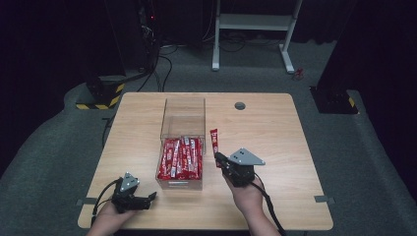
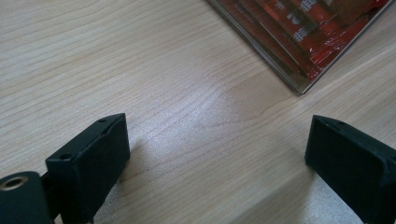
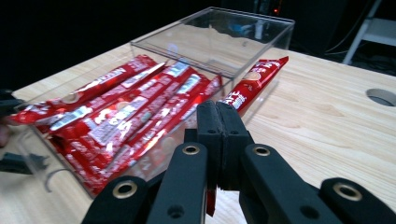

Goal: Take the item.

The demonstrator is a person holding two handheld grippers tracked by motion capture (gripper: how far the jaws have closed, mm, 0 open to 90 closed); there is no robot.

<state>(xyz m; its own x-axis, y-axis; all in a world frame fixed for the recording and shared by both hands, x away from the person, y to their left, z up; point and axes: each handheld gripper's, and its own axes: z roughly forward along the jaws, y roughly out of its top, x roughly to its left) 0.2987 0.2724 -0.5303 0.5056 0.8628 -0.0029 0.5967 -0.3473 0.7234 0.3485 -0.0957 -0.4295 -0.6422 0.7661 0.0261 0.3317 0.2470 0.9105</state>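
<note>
a: right gripper?
b: clamped tight on one red sachet, pinched at its near end, far end slanting up beside the clear box, outside its right wall.
a: left gripper?
b: spread wide, holding nothing, low over bare table near the box's front left corner.
a: rest of the sachets?
b: stacked lengthwise in the box's near half, far half bare.

My counter: light wood w/ rounded corners and a round cable grommet near the far edge. Floor: grey carpet. Behind: white desk frame, dark surroundings, black stand bases w/ yellow-black hazard tape, loose cables.
</note>
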